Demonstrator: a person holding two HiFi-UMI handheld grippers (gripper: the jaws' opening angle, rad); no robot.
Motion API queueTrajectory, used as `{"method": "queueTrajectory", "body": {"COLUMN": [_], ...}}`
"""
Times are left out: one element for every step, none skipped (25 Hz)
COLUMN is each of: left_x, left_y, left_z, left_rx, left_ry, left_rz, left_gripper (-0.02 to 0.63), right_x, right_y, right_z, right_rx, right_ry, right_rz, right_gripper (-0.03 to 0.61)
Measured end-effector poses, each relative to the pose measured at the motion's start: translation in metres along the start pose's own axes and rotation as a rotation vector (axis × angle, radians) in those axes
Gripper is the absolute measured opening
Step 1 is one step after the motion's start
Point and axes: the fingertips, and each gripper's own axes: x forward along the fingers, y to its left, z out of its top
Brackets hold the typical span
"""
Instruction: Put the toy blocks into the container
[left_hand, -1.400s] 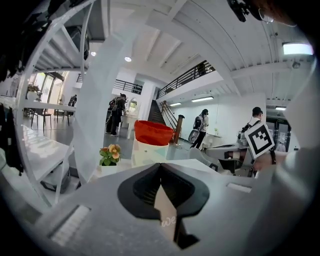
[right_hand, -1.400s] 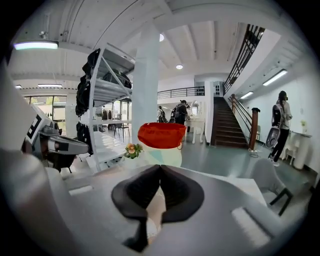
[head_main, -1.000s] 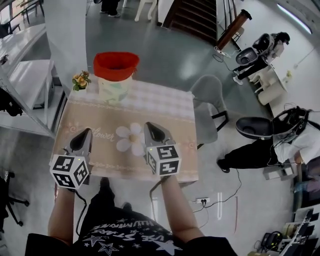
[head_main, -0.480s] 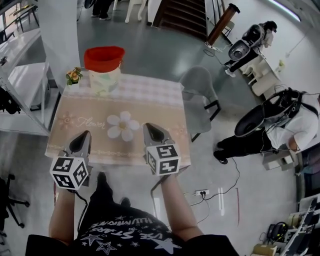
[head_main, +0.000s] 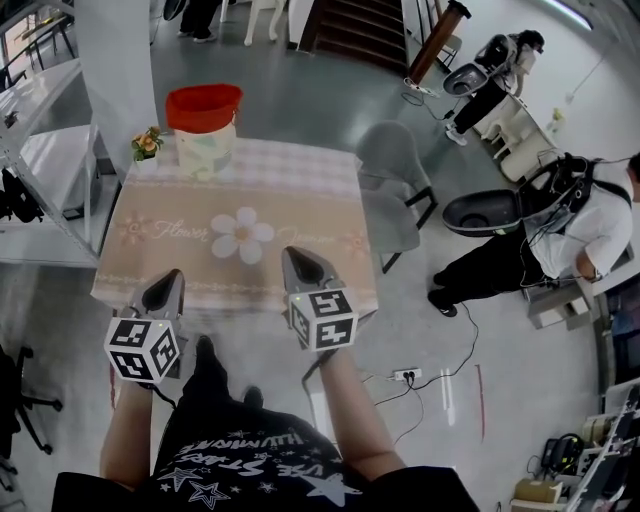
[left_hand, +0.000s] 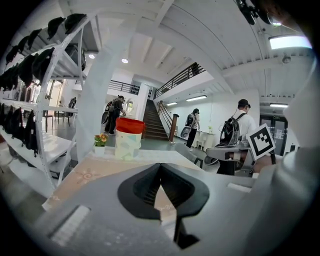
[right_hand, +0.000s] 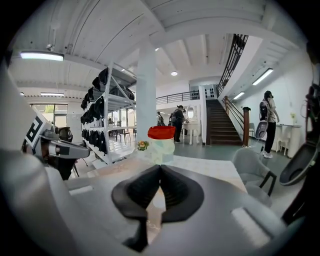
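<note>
The container (head_main: 203, 125), pale with a red top, stands at the far left end of the table (head_main: 330, 215), which has a beige flowered cloth. No toy blocks show in any view. My left gripper (head_main: 171, 274) hangs over the table's near edge, jaws shut and empty. The right gripper (head_main: 289, 252) hovers beside it, over the near part of the cloth, also shut with nothing in it. In the left gripper view the container (left_hand: 128, 138) is far ahead beyond the closed jaw tips (left_hand: 160, 165). The right gripper view shows the same container (right_hand: 161, 142) beyond its tips (right_hand: 160, 166).
A small flower pot (head_main: 146, 143) sits just left of the container. A grey chair (head_main: 392, 185) stands at the table's right side. White shelving (head_main: 40, 165) runs along the left. A person (head_main: 560, 225) bends over equipment to the right.
Both grippers have drawn back from over the cloth's flower to the table's near edge, still shut. The person at the right has shifted.
</note>
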Motion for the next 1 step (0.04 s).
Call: {"method": "queueTrajectory", "body": {"left_x": [-0.0030], "left_y": [-0.0020], "left_z": [-0.0033], "left_rx": [-0.002], "left_ry": [0.005], "left_rz": [0.003], "left_gripper": [0.009], "right_x": [-0.0033], "right_y": [0.0012], "right_z": [-0.0022], "right_rx": [0.000], "right_ry": [0.002], "right_rz": [0.003], "right_gripper": [0.005]}}
